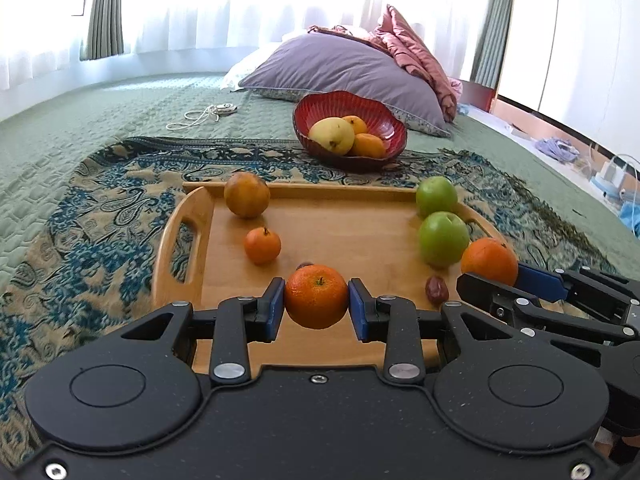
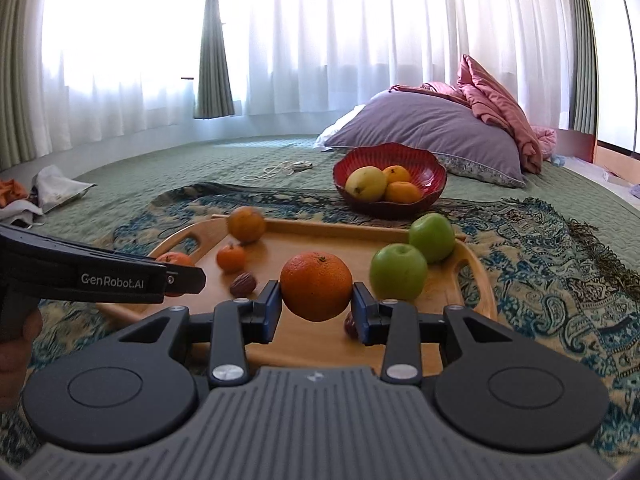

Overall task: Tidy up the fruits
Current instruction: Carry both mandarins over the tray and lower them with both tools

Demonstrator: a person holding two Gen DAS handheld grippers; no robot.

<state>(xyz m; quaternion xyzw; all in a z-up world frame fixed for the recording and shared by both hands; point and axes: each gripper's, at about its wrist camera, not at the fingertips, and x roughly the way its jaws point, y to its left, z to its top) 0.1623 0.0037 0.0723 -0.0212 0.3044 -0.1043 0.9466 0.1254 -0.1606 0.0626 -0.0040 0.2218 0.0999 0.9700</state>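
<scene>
I am gripping a tangerine point(image 1: 316, 296) in my left gripper point(image 1: 316, 305) and an orange point(image 2: 316, 292) in my right gripper point(image 2: 316, 307), both above the wooden tray point(image 1: 340, 236); the orange is partly hiding a date point(image 2: 351, 326) on it.

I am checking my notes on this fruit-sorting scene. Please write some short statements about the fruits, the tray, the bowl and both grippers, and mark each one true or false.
1. The left gripper is shut on a small orange mandarin. True.
2. The right gripper is open and holds nothing. False: it is shut on a round orange fruit.
3. Two green apples sit on the wooden tray with handles. True.
4. The red ribbed bowl stands on the tray. False: it stands on the patterned cloth behind the tray.
5. The bowl holds only green apples. False: it holds a yellow pear-like fruit and two orange fruits.
</scene>
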